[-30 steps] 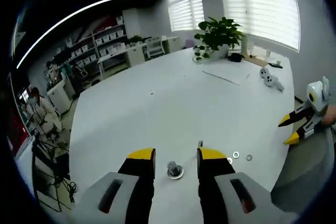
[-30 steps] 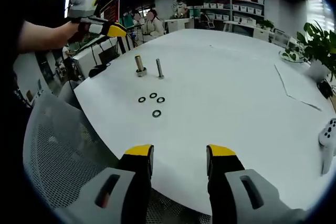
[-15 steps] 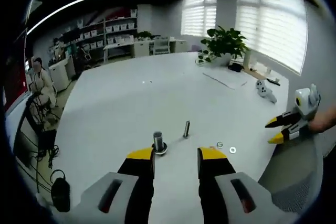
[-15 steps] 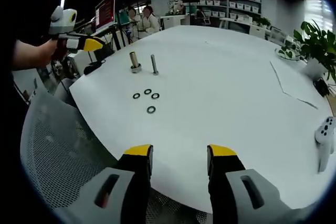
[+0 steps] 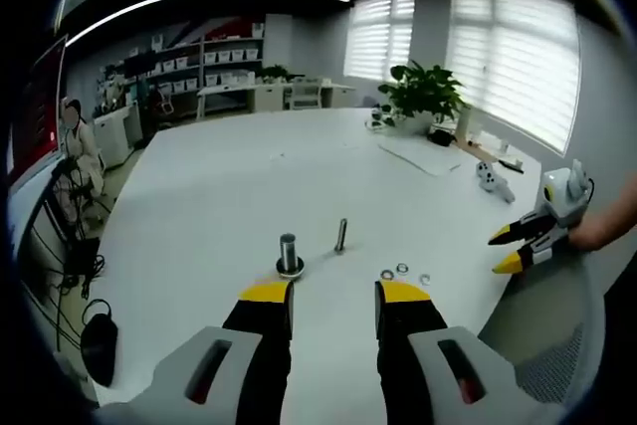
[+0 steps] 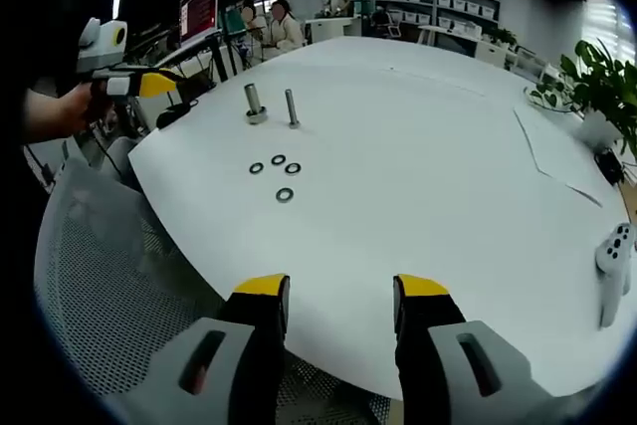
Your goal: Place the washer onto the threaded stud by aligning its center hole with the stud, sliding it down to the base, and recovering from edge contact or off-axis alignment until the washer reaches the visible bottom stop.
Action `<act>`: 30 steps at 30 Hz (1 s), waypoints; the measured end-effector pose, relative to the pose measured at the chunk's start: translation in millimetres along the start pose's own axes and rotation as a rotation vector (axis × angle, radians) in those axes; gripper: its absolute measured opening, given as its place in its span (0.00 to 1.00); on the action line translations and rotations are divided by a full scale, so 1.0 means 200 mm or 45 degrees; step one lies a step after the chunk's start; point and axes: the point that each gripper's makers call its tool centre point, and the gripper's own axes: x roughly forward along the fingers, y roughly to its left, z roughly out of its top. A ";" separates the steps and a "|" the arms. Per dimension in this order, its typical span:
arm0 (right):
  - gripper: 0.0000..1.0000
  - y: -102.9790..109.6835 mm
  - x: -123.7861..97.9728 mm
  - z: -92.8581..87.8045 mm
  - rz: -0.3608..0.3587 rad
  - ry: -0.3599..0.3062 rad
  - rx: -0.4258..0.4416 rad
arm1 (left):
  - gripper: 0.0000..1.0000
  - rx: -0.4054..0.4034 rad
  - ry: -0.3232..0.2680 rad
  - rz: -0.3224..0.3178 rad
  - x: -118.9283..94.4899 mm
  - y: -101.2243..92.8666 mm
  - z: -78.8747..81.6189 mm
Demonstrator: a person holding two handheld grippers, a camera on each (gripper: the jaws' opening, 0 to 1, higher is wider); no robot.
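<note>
Both tools, left [image 5: 332, 292] and right [image 6: 339, 289], stand apart, empty. Risk: thin steel washers [image 6: 285, 194] lie flat on the white tabletop [image 6: 418, 156]; pinching one may fail or tilt it against the slim threaded stud [image 6: 292, 107] at upper left.

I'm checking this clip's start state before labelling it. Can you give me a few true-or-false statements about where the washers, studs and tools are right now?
1. Four washers lie loose on the white table. True.
2. A washer already sits on the thin threaded stud. False: its shaft shows bare, and the washers lie flat on the table, apart from it.
3. The right tool holds a washer. False: its jaws stand open with nothing between them.
4. The left tool is open and empty. True.
5. The thicker stud stands beside the thin one, both upright. True.
6. The potted plant stands between the two studs. False: it stands at the table's far side, near the window.
</note>
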 end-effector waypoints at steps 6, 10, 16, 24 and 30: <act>0.45 0.00 0.00 -0.01 -0.003 0.008 -0.006 | 0.31 0.003 0.011 -0.010 -0.02 -0.02 -0.06; 0.45 0.00 0.00 -0.01 -0.005 0.010 -0.005 | 0.31 -0.025 0.015 -0.003 -0.04 -0.04 -0.09; 0.45 0.00 0.01 -0.02 -0.002 0.025 -0.017 | 0.31 -0.009 0.023 -0.014 -0.04 -0.07 -0.14; 0.45 0.01 0.01 -0.03 0.000 0.042 -0.029 | 0.30 -0.037 0.016 -0.013 -0.05 -0.06 -0.18; 0.45 0.00 0.01 -0.02 -0.001 0.038 -0.024 | 0.30 -0.048 0.028 0.001 -0.04 -0.07 -0.22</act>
